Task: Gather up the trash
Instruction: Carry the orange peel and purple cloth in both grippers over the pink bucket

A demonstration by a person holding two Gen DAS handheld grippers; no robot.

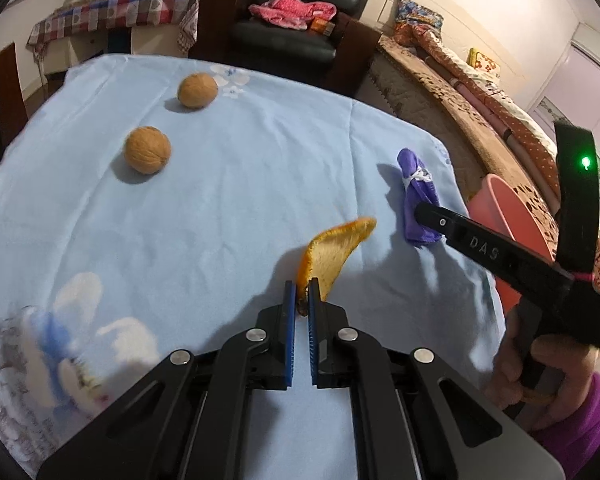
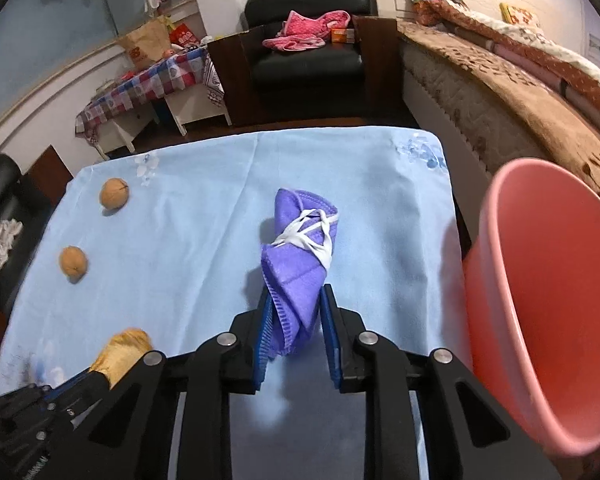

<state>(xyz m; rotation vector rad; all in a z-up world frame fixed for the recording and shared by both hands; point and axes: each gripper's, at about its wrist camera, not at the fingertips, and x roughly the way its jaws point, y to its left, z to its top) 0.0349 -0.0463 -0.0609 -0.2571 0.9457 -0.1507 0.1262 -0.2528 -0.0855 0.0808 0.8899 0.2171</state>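
Purple mask [image 2: 296,276] seemingly pinched between right fingers [image 2: 327,312]

Black gripper [image 1: 302,300], blue pads; purple sleeve [image 1: 572,432]

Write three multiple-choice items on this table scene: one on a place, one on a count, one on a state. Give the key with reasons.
1. Where does the pink bin stand?
A. Beside the table's right edge
B. On the black armchair
C. Between the walnuts

2. How many walnuts lie on the blue cloth?
A. One
B. Two
C. Four

3. What does the left gripper hold?
A. Nothing
B. A walnut
C. An orange peel

Key: 1 A, the bin rises past the cloth's right edge; 2 B, both views show two; 3 C, the peel is pinched between the shut pads.
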